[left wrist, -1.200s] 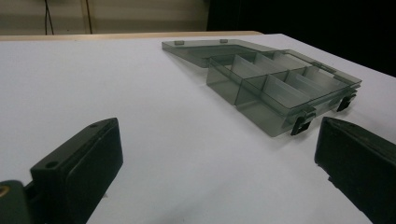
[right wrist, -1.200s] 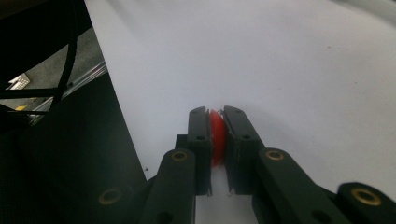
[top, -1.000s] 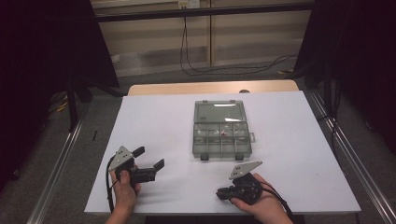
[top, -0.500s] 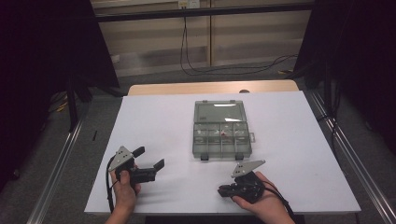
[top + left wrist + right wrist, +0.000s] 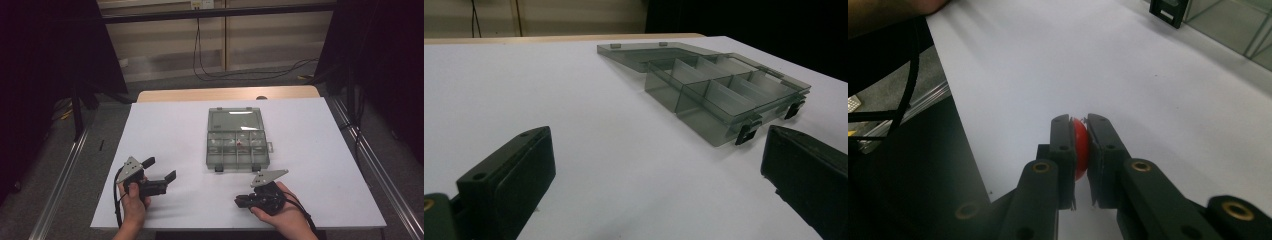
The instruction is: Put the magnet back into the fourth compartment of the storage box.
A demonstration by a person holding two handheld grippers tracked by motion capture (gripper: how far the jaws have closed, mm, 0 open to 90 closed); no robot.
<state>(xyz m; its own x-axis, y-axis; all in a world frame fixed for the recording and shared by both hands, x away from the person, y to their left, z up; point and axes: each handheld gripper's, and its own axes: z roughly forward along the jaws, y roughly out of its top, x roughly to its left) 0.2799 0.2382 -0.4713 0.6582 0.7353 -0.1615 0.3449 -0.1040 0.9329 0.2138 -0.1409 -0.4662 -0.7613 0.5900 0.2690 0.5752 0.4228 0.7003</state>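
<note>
A clear grey compartment box [image 5: 237, 140] lies open in the middle of the white table [image 5: 170, 125], its lid flat on the far side. A few small pieces sit in its compartments. My left gripper [image 5: 160, 168] is at the front left, open, with bare table between its jaws; in the left gripper view [image 5: 656, 147] it looks toward the box [image 5: 719, 95]. My right gripper [image 5: 238, 201] rests low at the front right, pointing left. In the right gripper view [image 5: 1079, 122] it is shut on a small red round piece [image 5: 1080, 150], just above the table near the front edge.
The table's front edge [image 5: 960, 125] runs close beside the right gripper, with dark floor and a metal rail below it. A black latch of the box [image 5: 1168, 10] is at the top of the right gripper view. Cables hang behind the table's far end [image 5: 200, 50].
</note>
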